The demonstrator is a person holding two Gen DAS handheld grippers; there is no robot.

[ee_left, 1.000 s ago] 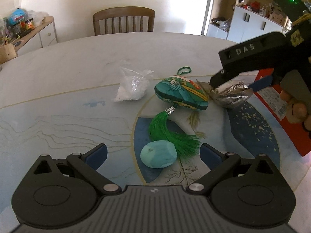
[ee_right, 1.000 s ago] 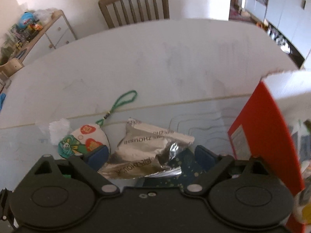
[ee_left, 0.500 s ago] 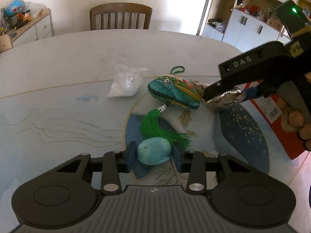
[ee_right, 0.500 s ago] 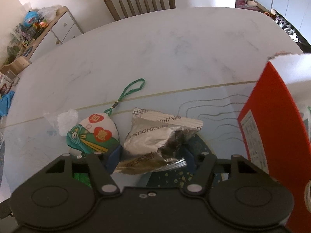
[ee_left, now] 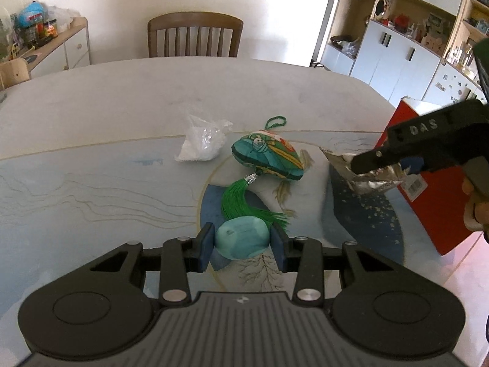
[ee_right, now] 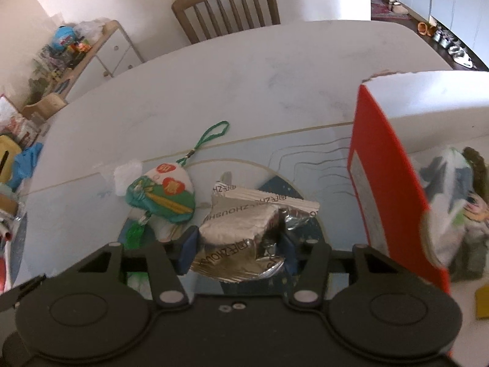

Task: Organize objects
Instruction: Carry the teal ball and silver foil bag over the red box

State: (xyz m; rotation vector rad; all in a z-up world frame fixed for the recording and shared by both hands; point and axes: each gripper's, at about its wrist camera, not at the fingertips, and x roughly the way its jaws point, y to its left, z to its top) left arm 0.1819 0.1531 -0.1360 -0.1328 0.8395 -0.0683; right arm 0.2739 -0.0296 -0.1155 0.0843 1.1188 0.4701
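My left gripper (ee_left: 241, 246) is shut on a turquoise oval soap-like lump (ee_left: 242, 241), held just above the table. My right gripper (ee_right: 238, 249) is shut on a silver foil snack packet (ee_right: 244, 232) and holds it off the table; the packet also shows in the left wrist view (ee_left: 369, 176) under the right gripper's black body (ee_left: 428, 143). A green embroidered sachet with a tassel (ee_left: 269, 159) lies between them; it also shows in the right wrist view (ee_right: 163, 195). A small clear bag of white granules (ee_left: 201, 143) lies left of the sachet.
An open red box (ee_right: 385, 189) stands at the right with several items inside; it also shows in the left wrist view (ee_left: 434, 202). A wooden chair (ee_left: 195, 35) stands at the table's far edge. A cluttered sideboard (ee_left: 45, 46) stands at the far left.
Both grippers went from open to shut, the left on the turquoise lump, the right on the foil packet. The packet has lifted and moved right, toward the red box.
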